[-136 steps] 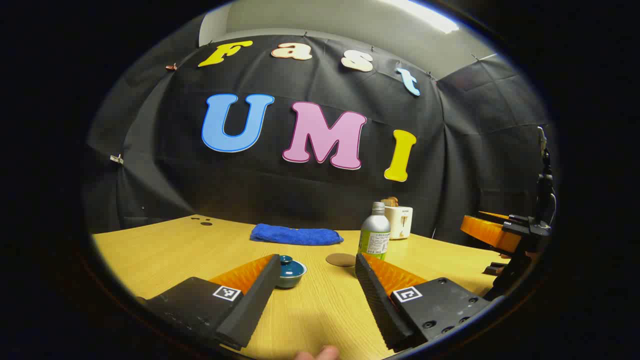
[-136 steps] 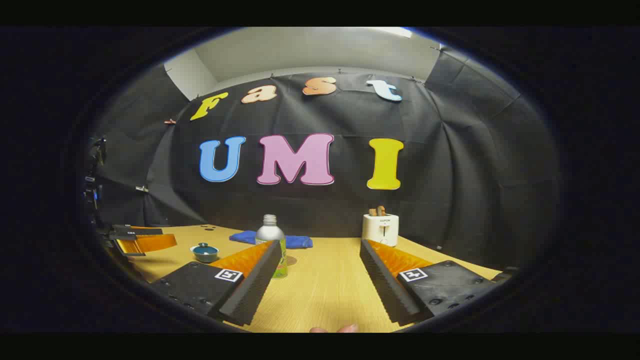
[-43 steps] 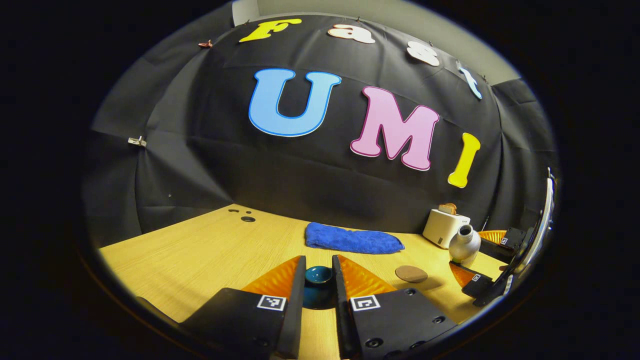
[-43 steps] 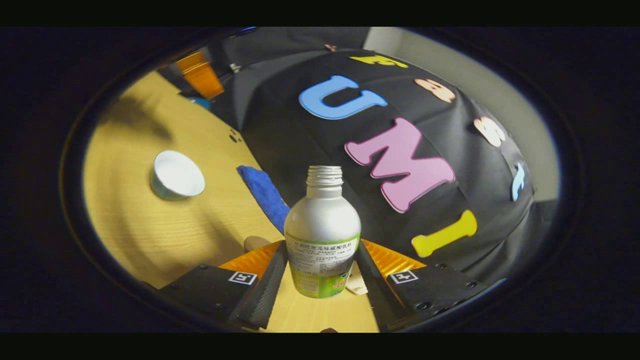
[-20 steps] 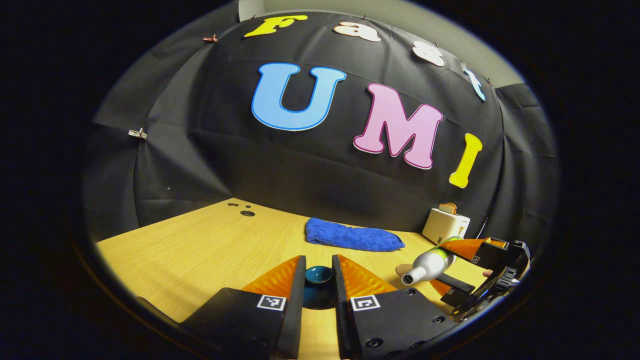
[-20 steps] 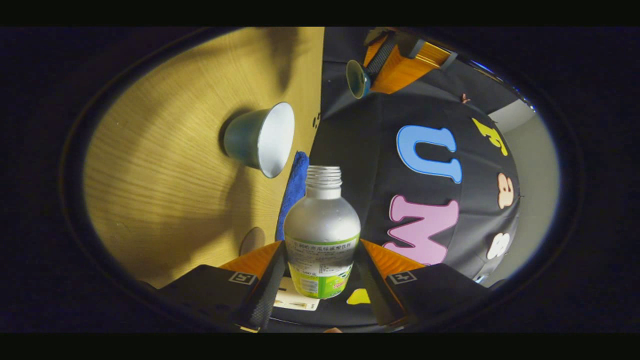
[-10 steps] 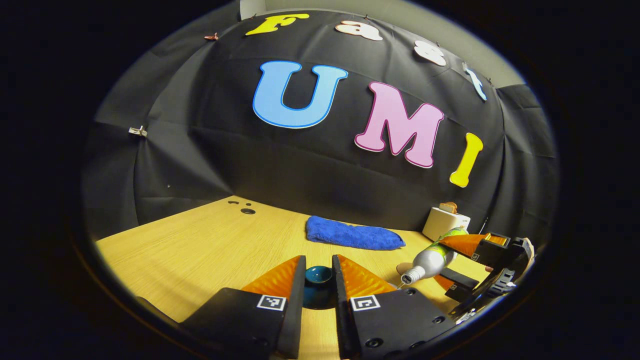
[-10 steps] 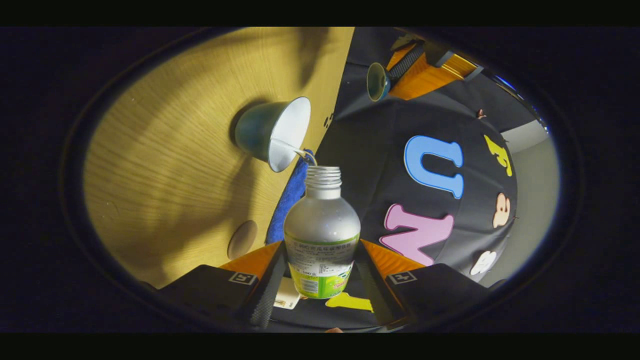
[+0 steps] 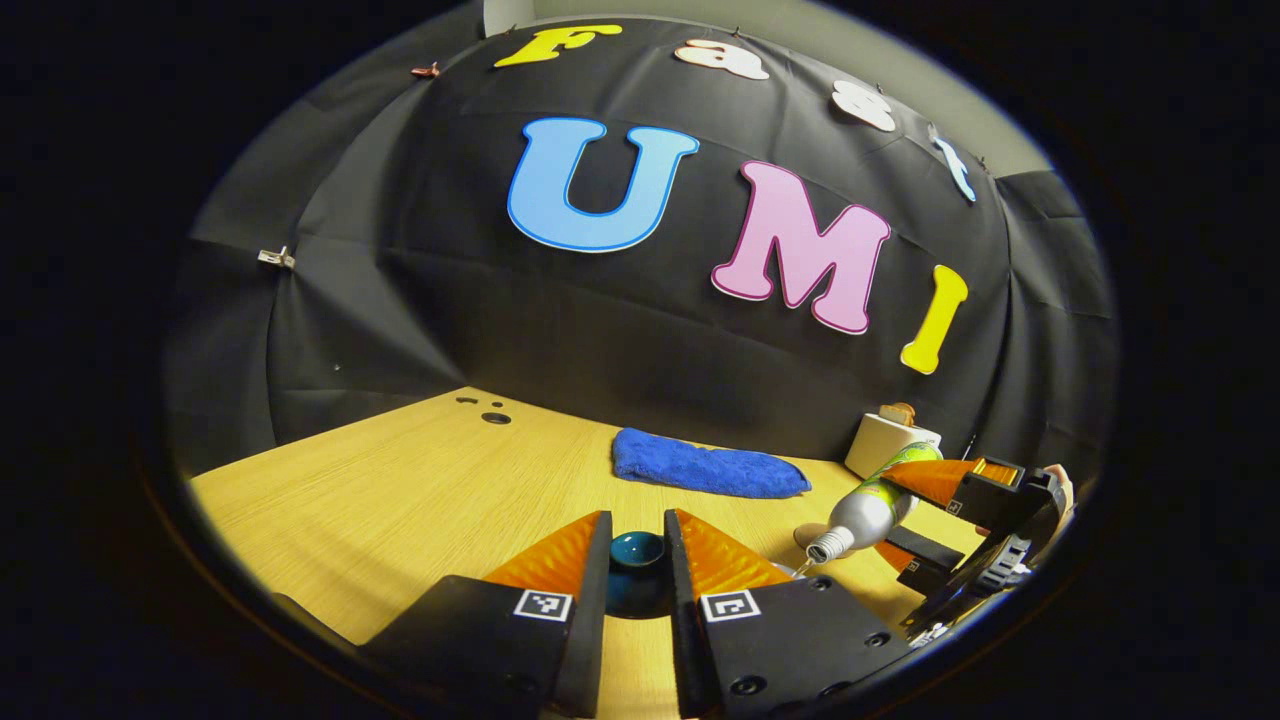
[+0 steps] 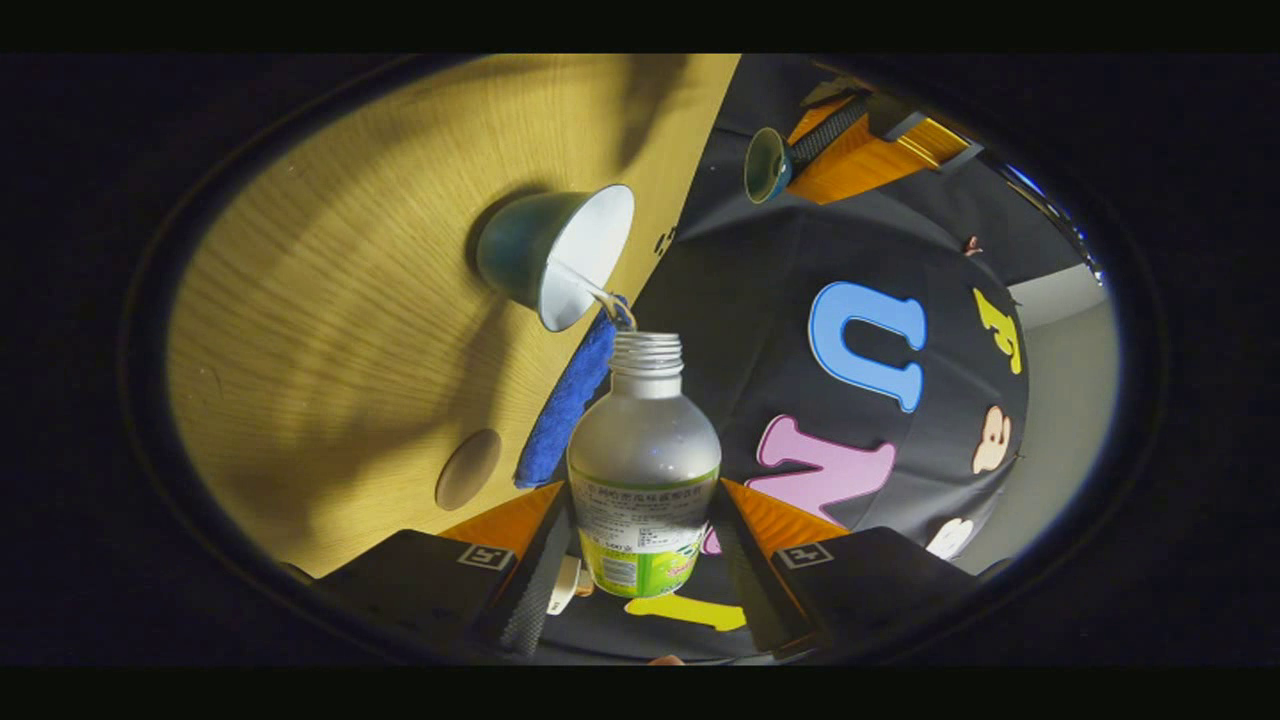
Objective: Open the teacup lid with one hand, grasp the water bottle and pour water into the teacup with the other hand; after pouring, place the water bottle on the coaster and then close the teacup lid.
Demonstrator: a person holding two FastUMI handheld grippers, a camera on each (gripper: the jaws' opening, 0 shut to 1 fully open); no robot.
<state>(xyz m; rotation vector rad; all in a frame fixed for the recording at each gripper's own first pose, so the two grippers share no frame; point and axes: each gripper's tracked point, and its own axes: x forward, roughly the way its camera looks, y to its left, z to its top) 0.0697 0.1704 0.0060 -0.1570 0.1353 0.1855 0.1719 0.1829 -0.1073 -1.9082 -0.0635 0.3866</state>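
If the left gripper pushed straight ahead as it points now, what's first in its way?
Past the lid it holds, the blue towel looks first, then the wall; depth is unclear.

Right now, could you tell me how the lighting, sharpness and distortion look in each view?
Left gripper view: evenly lit and sharp, fisheye bowing the yellow wooden table. Right gripper view: rolled sideways, soft shadows on that table, the silver water bottle crisp, the white-lined teal teacup slightly soft.

Each gripper [image 9: 637,560] has black bodies with visible screws, square black-and-white markers, and ribbed wedge-shaped fingers [image 10: 520,520].
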